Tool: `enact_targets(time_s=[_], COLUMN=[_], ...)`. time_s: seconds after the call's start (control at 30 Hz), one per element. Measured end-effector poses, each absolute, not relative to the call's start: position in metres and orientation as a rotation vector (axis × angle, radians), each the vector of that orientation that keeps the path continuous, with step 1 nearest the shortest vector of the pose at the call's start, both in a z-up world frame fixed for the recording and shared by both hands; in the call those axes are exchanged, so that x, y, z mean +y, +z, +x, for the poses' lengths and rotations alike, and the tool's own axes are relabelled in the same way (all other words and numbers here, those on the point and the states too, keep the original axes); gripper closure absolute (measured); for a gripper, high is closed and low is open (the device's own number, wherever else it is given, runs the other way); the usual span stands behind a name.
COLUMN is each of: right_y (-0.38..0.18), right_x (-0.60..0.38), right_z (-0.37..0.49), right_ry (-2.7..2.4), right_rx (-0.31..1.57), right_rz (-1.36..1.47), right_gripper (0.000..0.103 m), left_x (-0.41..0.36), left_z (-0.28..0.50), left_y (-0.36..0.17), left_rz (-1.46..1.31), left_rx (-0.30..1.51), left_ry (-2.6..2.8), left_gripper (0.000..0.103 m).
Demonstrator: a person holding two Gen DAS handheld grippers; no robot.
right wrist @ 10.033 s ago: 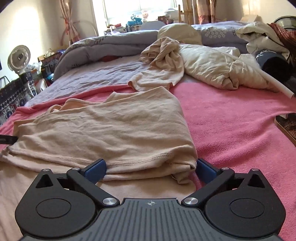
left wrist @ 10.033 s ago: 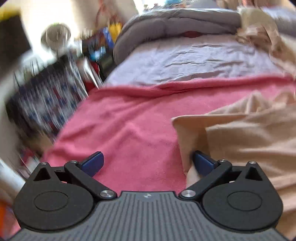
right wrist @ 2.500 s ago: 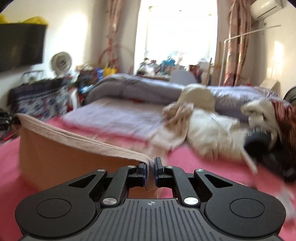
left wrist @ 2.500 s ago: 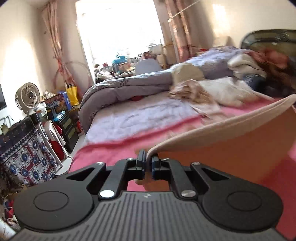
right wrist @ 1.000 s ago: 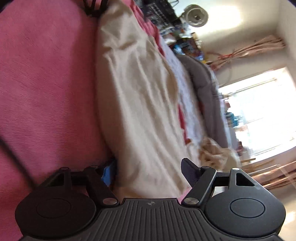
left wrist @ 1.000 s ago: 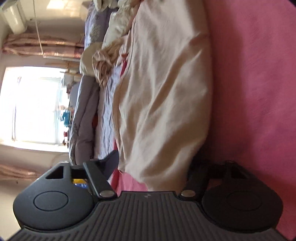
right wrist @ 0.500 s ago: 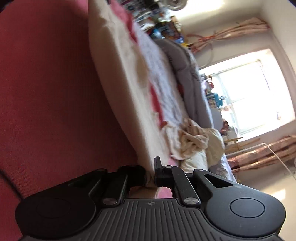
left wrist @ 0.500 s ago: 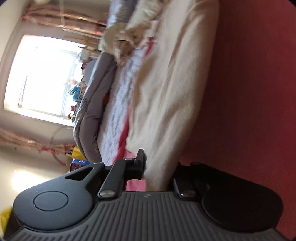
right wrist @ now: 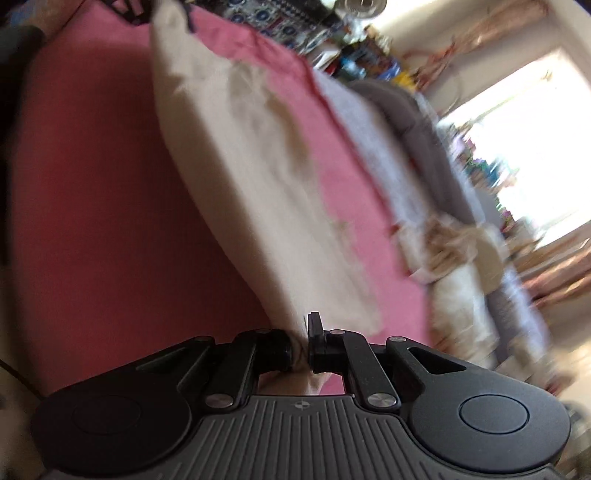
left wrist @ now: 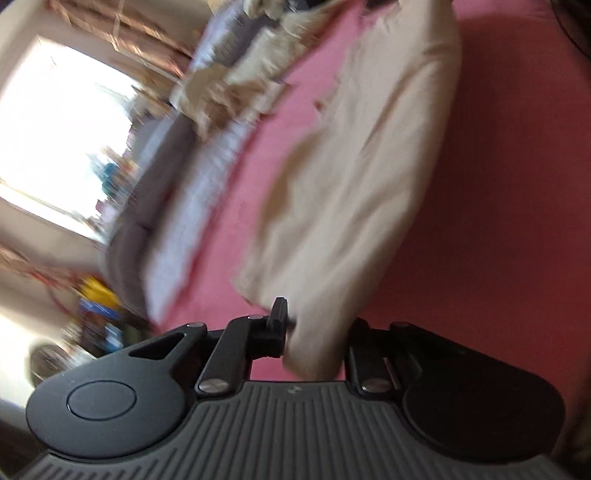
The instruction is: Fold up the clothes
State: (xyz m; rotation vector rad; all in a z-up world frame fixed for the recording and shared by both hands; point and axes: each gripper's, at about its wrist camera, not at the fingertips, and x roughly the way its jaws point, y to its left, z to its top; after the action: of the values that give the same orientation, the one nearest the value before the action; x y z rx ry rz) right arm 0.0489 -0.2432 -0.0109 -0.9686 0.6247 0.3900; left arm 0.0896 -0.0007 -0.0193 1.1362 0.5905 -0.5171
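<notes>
A beige garment (left wrist: pixel 354 177) is stretched between my two grippers over the pink blanket (left wrist: pixel 498 221). My left gripper (left wrist: pixel 314 332) is shut on one end of it; the cloth bunches between the jaws and hides the right finger. My right gripper (right wrist: pixel 301 341) is shut on the other end of the beige garment (right wrist: pixel 251 162). Both views are tilted sideways and blurred. The left gripper also shows at the far end of the cloth in the right wrist view (right wrist: pixel 136 9).
A heap of crumpled beige and white clothes (right wrist: pixel 454 258) lies on the far side of the bed, with a grey duvet (right wrist: pixel 417 122) behind it. A bright window (left wrist: pixel 55 140), a fan (right wrist: pixel 360 4) and cluttered shelves stand beyond the bed.
Both grippers have closed on the ends of the garment and swung with it. More pink blanket now shows beyond the cloth than half a second ago.
</notes>
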Motion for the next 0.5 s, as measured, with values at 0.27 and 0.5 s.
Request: enact_targets(time_s=[0.27, 0.5], right_y=[-0.022, 0.004], right_x=[-0.257, -0.311], right_z=[0.012, -0.017], right_ry=[0.377, 0.298], right_rx=[0.736, 0.73], right_rz=[-0.688, -0.214], right_gripper=[0.053, 0.045], left_x=[0.032, 0.064], left_z=[0.054, 0.05], left_y=[-0.025, 0.019], left_rz=[0.952, 0.513], left_rx=[0.706, 0.69], left_ry=[-0.355, -0.235], left_gripper=[0.052, 0.03])
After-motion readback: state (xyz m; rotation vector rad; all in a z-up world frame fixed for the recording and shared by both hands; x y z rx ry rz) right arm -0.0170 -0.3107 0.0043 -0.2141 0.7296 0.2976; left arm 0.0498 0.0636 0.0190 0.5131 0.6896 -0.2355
